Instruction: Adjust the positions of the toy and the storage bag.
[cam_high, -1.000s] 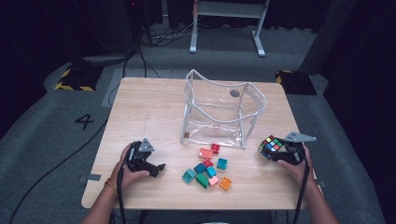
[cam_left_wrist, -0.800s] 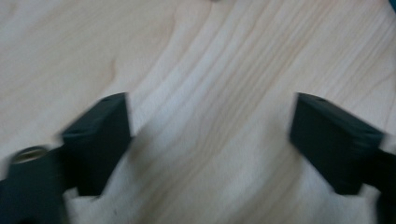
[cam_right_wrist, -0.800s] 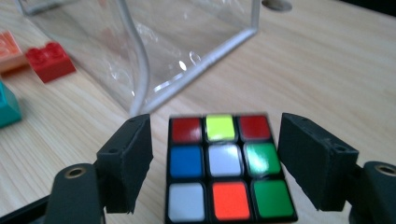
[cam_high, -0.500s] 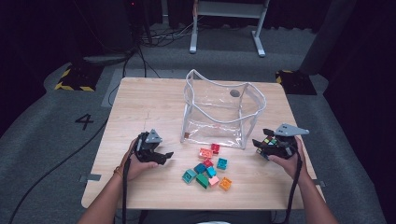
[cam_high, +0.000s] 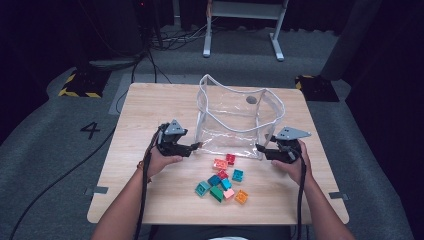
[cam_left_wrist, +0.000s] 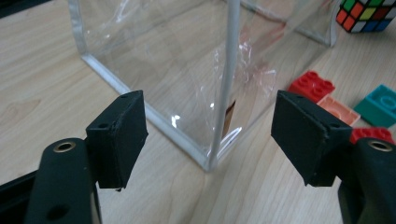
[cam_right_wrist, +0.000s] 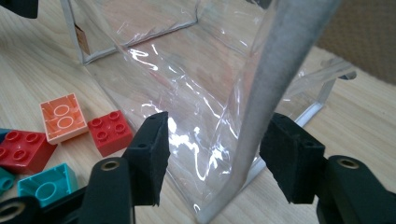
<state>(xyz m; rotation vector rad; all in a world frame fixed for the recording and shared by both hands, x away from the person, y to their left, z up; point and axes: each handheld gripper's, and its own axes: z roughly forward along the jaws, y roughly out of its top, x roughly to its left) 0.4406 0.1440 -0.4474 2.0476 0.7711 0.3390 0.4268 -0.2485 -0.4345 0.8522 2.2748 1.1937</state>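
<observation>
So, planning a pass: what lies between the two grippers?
High view: the clear bag's near wall stands between left gripper and right gripper, whose jaws have just been closing around a bag edge; bricks lie nearer the person.

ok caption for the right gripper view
The right gripper, jaws just closing but not yet touching, straddles a corner seam of the clear bag, red brick and orange brick beside it

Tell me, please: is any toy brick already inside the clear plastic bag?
No. In the high view the clear plastic bag holds no brick; the toy bricks lie on the table in front of it.
</observation>
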